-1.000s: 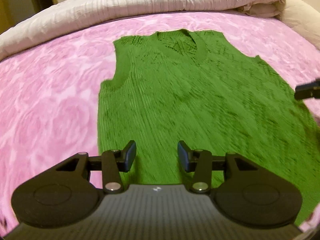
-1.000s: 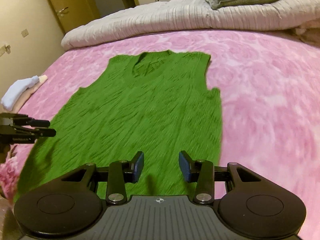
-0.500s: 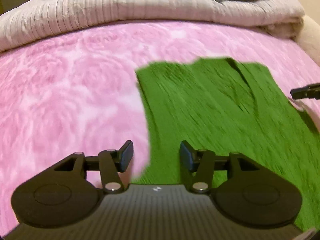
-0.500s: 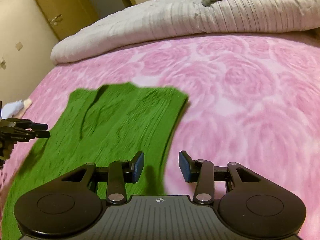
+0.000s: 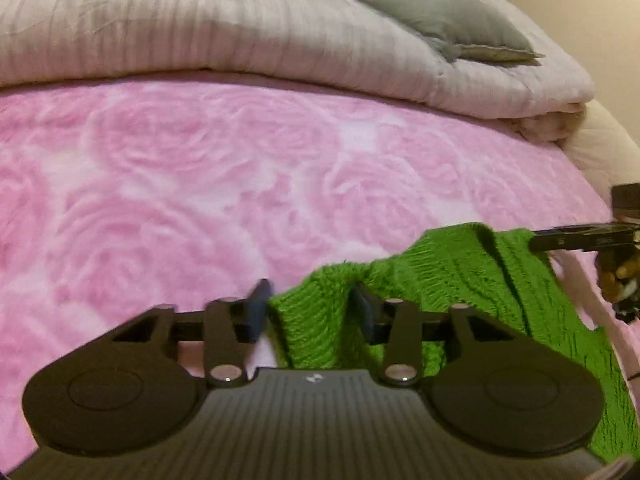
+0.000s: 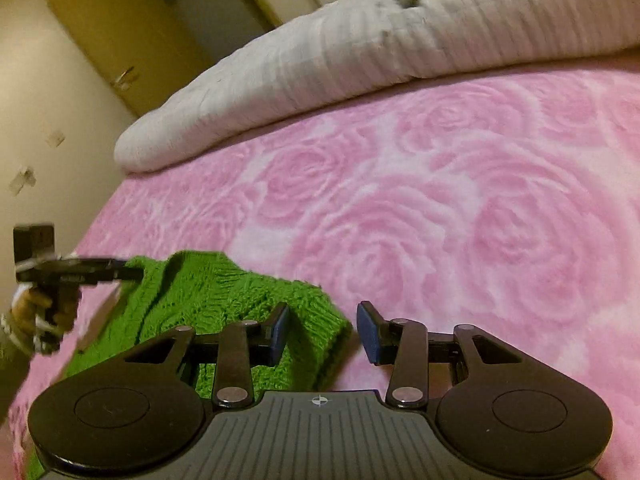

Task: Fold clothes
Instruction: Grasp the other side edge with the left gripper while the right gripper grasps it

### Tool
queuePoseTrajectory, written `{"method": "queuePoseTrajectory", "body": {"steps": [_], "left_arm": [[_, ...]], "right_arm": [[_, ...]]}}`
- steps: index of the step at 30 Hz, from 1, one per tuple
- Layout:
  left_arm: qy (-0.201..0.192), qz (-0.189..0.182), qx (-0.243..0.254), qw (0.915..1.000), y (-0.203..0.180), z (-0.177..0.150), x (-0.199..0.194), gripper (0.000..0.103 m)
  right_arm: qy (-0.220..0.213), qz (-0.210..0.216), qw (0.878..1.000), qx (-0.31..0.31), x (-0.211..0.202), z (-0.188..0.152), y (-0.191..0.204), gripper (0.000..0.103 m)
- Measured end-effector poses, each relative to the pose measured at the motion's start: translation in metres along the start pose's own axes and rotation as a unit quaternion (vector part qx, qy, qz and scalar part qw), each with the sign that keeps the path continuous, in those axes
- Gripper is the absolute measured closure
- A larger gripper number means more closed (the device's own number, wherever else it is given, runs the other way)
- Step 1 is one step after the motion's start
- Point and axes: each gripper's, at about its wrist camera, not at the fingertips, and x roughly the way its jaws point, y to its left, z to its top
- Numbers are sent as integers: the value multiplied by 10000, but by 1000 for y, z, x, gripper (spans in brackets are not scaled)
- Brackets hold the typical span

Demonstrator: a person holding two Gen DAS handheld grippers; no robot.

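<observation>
A green knitted vest (image 5: 452,280) lies on the pink rose-patterned bed cover (image 5: 200,184). In the left wrist view my left gripper (image 5: 308,308) is open, with the vest's left shoulder corner bunched between its fingers. In the right wrist view my right gripper (image 6: 322,332) is open around the vest's (image 6: 224,300) right shoulder corner. Each gripper shows side-on in the other's view: the right one (image 5: 536,242) at the far shoulder, the left one (image 6: 136,274) likewise. The vest's lower part is hidden below both views.
A folded pale quilt (image 5: 240,28) with a grey pillow (image 5: 436,24) on it lies across the far end of the bed. A yellow door (image 6: 116,36) and a wall stand at the left. Pink cover (image 6: 480,208) stretches ahead.
Both grippers have moved forward along the vest from its hem to its shoulder corners, and the shoulder edge now bunches up between the fingers. Both stay open.
</observation>
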Motion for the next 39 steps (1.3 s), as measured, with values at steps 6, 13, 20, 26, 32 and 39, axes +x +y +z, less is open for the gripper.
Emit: {"method": "queuePoseTrajectory", "body": {"steps": [6,13,20,26,32,39], "left_arm": [[-126,-228,336,9991,-14,-2,-24,93],[-755,-548,365,9950,-52,-49,-139,94],[-385,-288,559,9973,-120,-183,-230,91],[250,519,-630,9963,-146,-277,-255,85],[-605,245,-3021,9510,-141,-295,-268,62],[-733,160,-4220,9035,-124,-284,-231,62]], "right_arm": [[-114,-90,9979,-635,-15,-2,28,96],[-719,130,9894,-1257,-116,-26,93,96],[-215,-305,9795,-1977,-196,-155,180,96],[956,-1420,9716,-1636,-200,-281,227,93],[-13,-1015,9888,1099,-211,-305,220,75],[-1063,-227,9152,3880,-184,-294,175,64]]}}
